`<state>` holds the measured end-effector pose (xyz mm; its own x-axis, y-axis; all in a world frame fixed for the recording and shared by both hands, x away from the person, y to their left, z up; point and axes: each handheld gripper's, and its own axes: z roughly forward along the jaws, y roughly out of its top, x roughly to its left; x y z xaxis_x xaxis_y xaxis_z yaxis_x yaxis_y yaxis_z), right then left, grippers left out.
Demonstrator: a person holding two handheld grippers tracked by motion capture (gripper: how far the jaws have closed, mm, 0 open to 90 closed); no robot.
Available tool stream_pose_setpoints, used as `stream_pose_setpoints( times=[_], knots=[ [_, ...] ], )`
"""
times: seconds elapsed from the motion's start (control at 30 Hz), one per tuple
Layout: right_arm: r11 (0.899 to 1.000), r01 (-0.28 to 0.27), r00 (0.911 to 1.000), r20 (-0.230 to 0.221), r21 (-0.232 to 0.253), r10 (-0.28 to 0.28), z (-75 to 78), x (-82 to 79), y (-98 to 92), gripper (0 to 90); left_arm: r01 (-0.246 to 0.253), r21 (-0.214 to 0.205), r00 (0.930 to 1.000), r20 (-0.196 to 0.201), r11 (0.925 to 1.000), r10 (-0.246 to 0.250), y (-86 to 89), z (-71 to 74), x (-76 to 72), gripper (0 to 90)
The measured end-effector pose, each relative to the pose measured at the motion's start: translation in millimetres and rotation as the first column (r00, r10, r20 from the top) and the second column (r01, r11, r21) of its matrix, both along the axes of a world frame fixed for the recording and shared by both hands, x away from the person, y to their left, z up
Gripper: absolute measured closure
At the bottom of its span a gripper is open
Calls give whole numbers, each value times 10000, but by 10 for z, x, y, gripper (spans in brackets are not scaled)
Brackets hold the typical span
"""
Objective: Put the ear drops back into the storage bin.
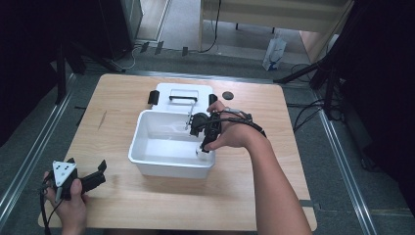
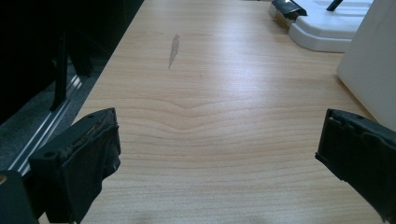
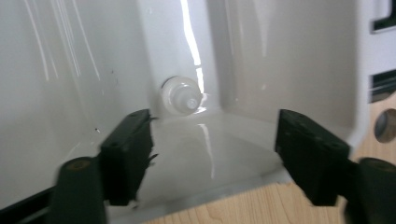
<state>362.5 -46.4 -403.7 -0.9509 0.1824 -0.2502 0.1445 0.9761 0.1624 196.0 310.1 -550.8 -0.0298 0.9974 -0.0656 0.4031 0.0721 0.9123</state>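
I had the right gripper (image 1: 204,145) reaching down inside the white plastic bin (image 1: 147,159) at the middle of the bench (image 1: 244,196), near its right wall. Its jaws stood wide apart, holding nothing. Just past them a small white knob-like piece (image 3: 181,96) lay in the bin's corner. My left gripper (image 1: 93,177) rested at the bench's near left corner, jaws spread wide and empty. The bin's white lid (image 1: 183,93) lay behind it, and a small black disc (image 1: 227,95) sat beside that.
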Motion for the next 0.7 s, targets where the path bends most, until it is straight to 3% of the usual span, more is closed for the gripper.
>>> stream_pose_setpoints(
  times=[0.03,0.13,0.17,0.2,0.37,0.4,0.43,0.47,0.7],
  knots=[
    [10000,0,10000,0,0,0,0,0,0,188,-2,-18,10000,5,10000,2,1,-1,0,2],
    [9978,476,9988,103,451,-481,93,-24,-74,23,10,60,10000,-5,10000,-10,-3,0,-1,2],
    [9978,476,9988,103,451,-481,93,-24,-74,23,10,60,10000,-5,10000,-10,-3,0,-1,2],
    [9943,826,9963,172,668,-839,133,-28,-127,0,-1,76,10000,-7,10000,1,-4,0,-2,2],
    [9893,961,9936,495,1102,-1020,231,-57,-273,0,-7,80,10000,-17,10000,7,-4,0,0,2],
    [9830,1170,9901,613,1414,-1267,271,-65,-350,0,1,93,10000,-13,10000,-1,-8,0,-1,2],
    [9830,1170,9901,613,1414,-1267,271,-65,-350,0,1,93,10000,-13,10000,-1,-8,0,-1,2],
    [9753,1382,9867,613,1723,-1506,292,-70,-428,0,2,100,10000,-3,9999,-2,-9,0,-2,2],
    [9635,1769,9779,746,2011,-1952,258,-109,-655,0,10,133,10000,-9,9999,-10,-10,0,-2,2]
  ],
)
